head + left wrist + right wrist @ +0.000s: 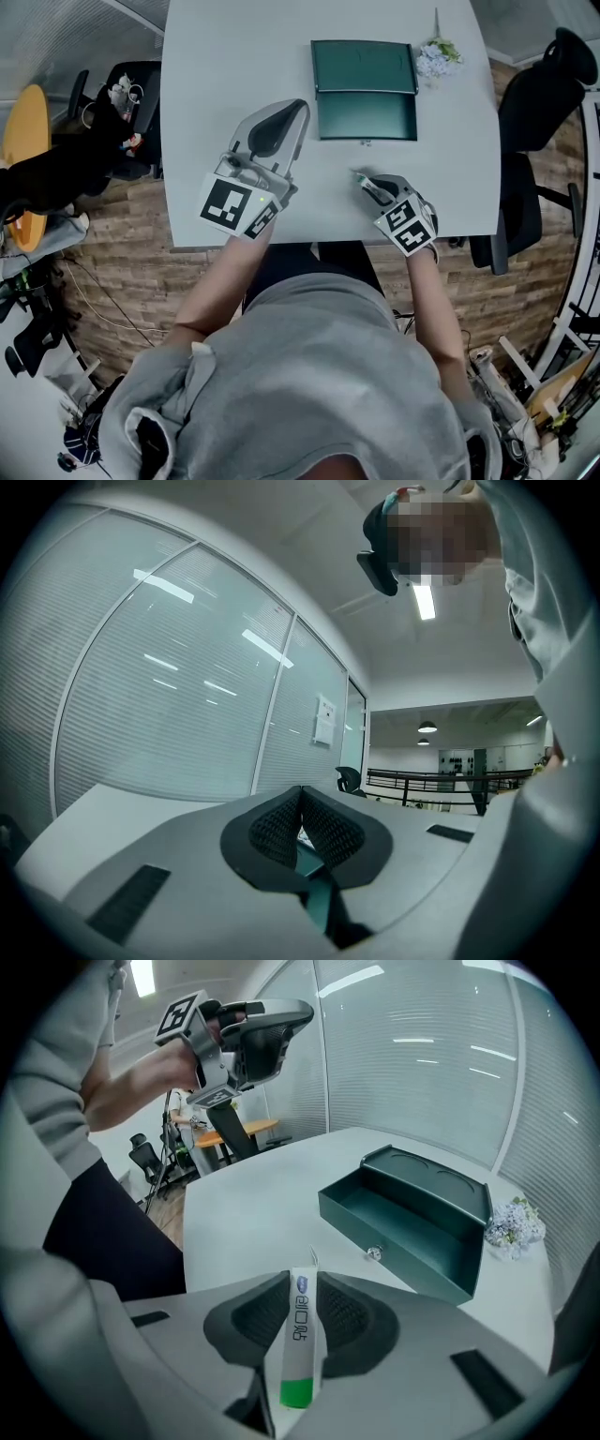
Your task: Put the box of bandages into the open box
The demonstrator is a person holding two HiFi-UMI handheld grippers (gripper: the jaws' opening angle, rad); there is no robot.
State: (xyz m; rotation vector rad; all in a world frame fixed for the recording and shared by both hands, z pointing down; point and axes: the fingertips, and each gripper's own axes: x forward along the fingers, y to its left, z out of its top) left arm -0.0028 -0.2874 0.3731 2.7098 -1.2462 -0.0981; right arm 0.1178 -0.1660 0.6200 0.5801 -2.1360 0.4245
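- The right tongs (302,1283) are closed on the box of bandages (300,1335), with one pad against each broad face. The box is narrow and white with a green end, and it stands on edge between the pads.
- In the head view the box of bandages (364,178) is near the front edge of the tabletop (234,75), well short of the open box (367,137). I cannot tell whether it touches the tabletop.
- The step in hand looks like carrying it to the open box (403,1251). Lift first so the thin carton does not drag on the tabletop.
- Bring it in from above the front wall, clear of the small knob (374,1253), and stay short of the raised lid (431,1171) at the back.
- The carton probably crushes easily, so a grip just firm enough is better than a harder squeeze.
- Lower it close to the floor of the tray before spreading the pads, so that it lies flat and does not tip over.
- The left tongs (300,794) are shut with nothing in them. They are held above the tabletop to the left of the tray, out of the way, and can wait there (298,107).
- The flowers (437,56) beside the lid are off the path.
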